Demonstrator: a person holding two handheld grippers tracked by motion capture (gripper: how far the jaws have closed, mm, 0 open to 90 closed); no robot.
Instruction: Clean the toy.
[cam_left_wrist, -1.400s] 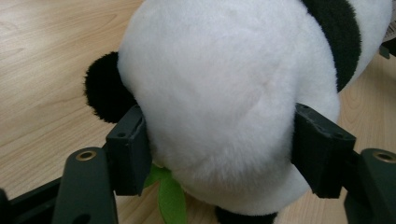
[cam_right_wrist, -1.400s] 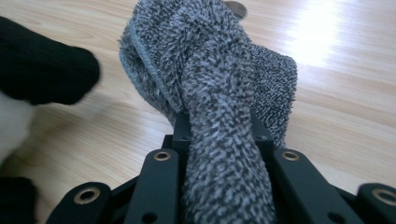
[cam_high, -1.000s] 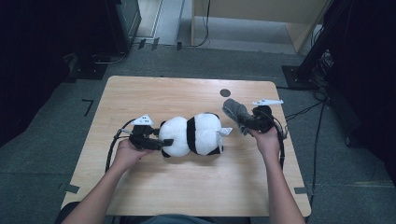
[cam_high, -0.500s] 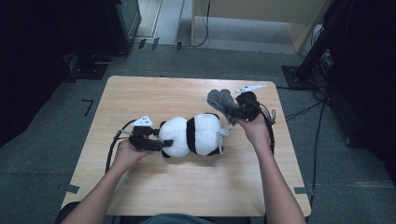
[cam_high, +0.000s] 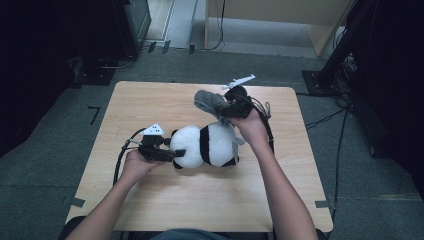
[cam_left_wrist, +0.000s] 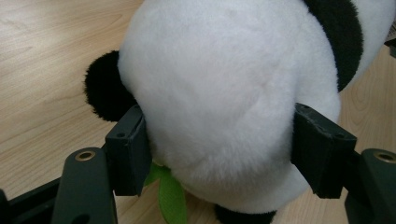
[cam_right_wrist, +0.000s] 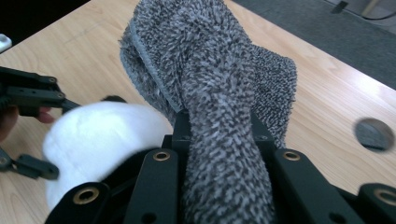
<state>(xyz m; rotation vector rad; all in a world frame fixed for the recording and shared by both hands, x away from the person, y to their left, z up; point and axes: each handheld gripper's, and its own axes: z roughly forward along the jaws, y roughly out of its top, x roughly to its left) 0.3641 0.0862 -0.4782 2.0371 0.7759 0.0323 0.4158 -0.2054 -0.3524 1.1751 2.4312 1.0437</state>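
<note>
One desk (cam_high: 150, 210). One panda plush (cam_high: 207, 146) lies at its centre; your left gripper (cam_high: 167, 154) clamps the white head, its face hidden. One grey cloth (cam_high: 210, 101), bunched, is pinched narrowly in your right gripper (cam_high: 227, 111) above the plush. One green tag (cam_left_wrist: 170, 196), cut off, no legible writing.

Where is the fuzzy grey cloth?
In the high view the grey cloth is pinched in the right gripper, lifted at the far right-of-middle of the table, just beyond the toy panda.
</note>
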